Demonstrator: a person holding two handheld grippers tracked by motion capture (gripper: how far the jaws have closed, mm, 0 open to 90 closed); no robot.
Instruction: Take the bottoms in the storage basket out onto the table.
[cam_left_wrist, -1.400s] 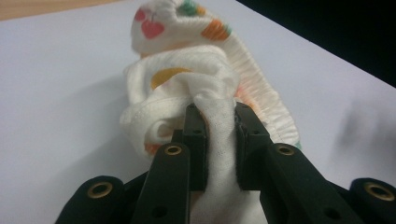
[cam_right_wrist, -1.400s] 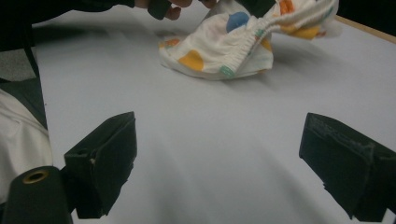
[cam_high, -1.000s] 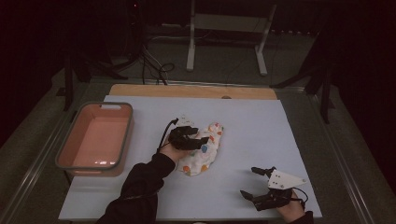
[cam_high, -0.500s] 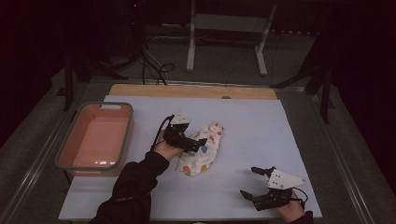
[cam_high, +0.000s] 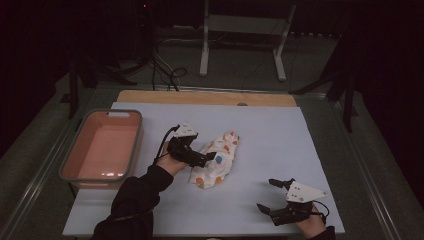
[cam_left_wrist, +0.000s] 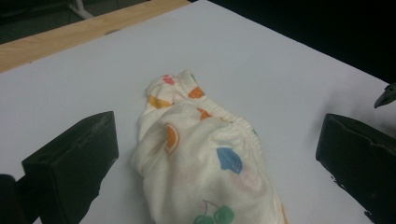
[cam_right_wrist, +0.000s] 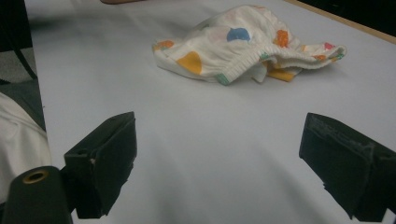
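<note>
A small white garment (cam_high: 218, 161) printed with coloured fruit lies crumpled near the middle of the white table (cam_high: 280, 135). My left gripper (cam_high: 209, 158) hovers at its left edge; its jaws have just been opening and now stand wide. In the left gripper view the garment (cam_left_wrist: 205, 154) lies on the table between and beyond the jaws of the left gripper (cam_left_wrist: 218, 119), with neither pad pressing on it. My right gripper (cam_high: 266, 195) rests open near the front right of the table. From the right gripper (cam_right_wrist: 219, 119), the garment (cam_right_wrist: 243, 42) is well ahead.
A pink tub (cam_high: 135, 145) stands at the table's left side, nothing visible inside. A wooden strip (cam_high: 200, 97) runs along the far edge. Beyond it are a metal stand (cam_high: 205, 45) and cables on the dark floor. The table's right half is bare white surface.
The left gripper has let go of the garment, lifted and drawn back a little to the left. The garment lies as before. The right gripper has kept still.
</note>
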